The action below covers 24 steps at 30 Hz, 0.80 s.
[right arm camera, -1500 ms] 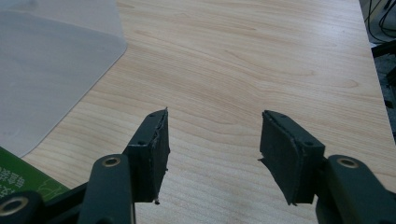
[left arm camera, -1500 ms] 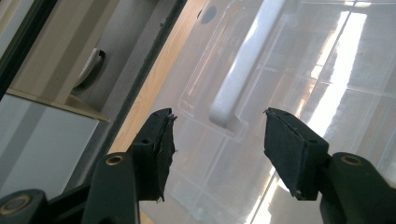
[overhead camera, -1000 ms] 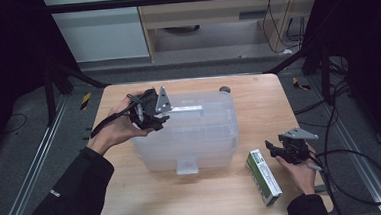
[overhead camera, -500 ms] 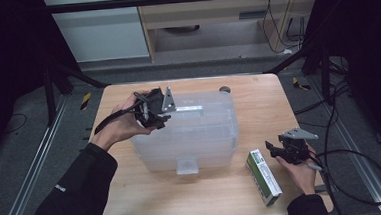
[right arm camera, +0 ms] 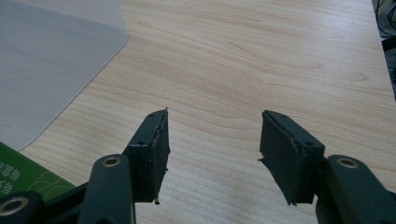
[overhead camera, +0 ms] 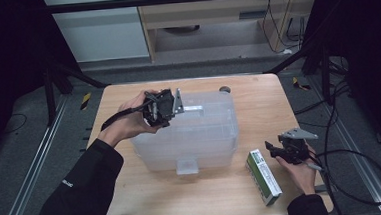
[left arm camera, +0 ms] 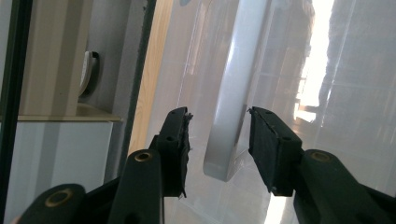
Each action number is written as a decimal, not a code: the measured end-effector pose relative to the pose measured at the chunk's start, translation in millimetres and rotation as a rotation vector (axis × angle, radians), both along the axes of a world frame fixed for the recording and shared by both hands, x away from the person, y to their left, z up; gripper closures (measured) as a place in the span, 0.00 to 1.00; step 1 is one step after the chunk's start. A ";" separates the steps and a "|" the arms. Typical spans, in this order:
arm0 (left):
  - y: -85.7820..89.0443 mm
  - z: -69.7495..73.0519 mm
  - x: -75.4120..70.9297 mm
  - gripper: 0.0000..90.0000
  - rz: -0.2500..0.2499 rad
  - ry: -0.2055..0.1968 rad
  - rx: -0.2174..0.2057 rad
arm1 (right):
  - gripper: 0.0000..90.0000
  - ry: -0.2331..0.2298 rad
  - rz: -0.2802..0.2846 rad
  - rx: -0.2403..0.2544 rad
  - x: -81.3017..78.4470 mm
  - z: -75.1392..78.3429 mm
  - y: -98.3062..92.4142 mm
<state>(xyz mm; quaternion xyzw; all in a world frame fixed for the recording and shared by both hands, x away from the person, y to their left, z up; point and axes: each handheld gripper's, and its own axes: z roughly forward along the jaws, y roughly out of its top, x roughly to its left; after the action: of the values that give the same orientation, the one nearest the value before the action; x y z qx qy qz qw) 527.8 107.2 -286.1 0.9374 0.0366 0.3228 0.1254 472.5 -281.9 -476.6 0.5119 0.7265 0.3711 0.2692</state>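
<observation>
while the green box (overhead camera: pixel 264 175) lies flat near the table's (overhead camera: pixel 258 103) front right edge, just right of the bin, the right gripper (overhead camera: pixel 272 149) is held low beside the box's far end, jaws spread and nothing between them. in the right gripper view the bare wood is seen through the gap; a corner of the green box sits at the lower left, and a rounded corner of the bin's lid farther off at upper left. no contact with the box is made.

farther in, the translucent storage bin (overhead camera: pixel 190 137) stands mid-table, its lid seated and the front latch (overhead camera: pixel 187 166) down, as far as can be told. the left gripper (overhead camera: pixel 174 104) is brought to the bin's far left top. in the left gripper view the jaws are released and set either side of a white handle bar (left arm camera: pixel 233 93) on the lid; the bar's end lies between the pads (left arm camera: pixel 270 144), not yet pinched. whether the left pad touches it cannot be told.

beyond the bin, a small dark round object (overhead camera: pixel 224 90) rests near the table's far edge; what it is cannot be made out.

judgement on progress: early stage. the approach to the lid handle is done; the grasp, the opening of the lid and any stowing of the green box are left. the lid is judged closed, nothing yet lifted.
</observation>
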 end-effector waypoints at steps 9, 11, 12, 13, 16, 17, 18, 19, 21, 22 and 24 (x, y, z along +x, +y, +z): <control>-5.1 -3.5 2.0 0.71 -0.014 -0.008 0.033 | 0.48 0.002 0.000 0.003 0.1 0.1 0.0; -8.1 -5.1 2.0 0.72 -0.018 -0.011 0.050 | 0.48 0.003 0.001 0.004 0.2 0.1 0.0; -9.0 -5.5 1.9 0.73 -0.016 -0.013 0.047 | 0.48 0.006 0.000 0.007 0.1 0.3 0.2; -9.8 -5.4 1.8 0.74 -0.017 -0.015 0.052 | 0.48 0.005 0.000 0.007 0.1 0.2 0.1; -12.7 -5.0 1.2 0.78 -0.024 -0.027 0.084 | 0.48 0.006 0.000 0.008 0.2 0.3 0.1; -12.7 -5.0 1.2 0.79 -0.024 -0.027 0.084 | 0.48 0.006 0.000 0.007 0.3 0.3 0.1; -13.6 -4.5 0.5 0.80 -0.025 -0.029 0.096 | 0.48 0.007 0.001 0.006 0.3 0.3 0.2; -13.8 -4.3 0.4 0.80 -0.025 -0.029 0.101 | 0.48 0.006 0.001 0.006 0.3 0.5 0.3; -14.0 -4.3 0.2 0.81 -0.026 -0.031 0.104 | 0.48 0.006 0.000 0.008 0.3 0.9 0.5; -14.3 -4.6 0.2 0.81 -0.028 -0.035 0.106 | 0.48 0.004 0.001 0.006 0.3 1.1 0.4; -14.5 -4.7 0.3 0.81 -0.032 -0.035 0.108 | 0.48 0.004 0.001 0.008 0.3 1.8 0.6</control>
<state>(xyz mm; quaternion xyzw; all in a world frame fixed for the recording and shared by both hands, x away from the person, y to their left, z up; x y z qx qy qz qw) 528.1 92.7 -290.8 0.9374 0.0020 0.3387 0.0805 472.8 -281.3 -474.8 0.5134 0.7257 0.3731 0.2655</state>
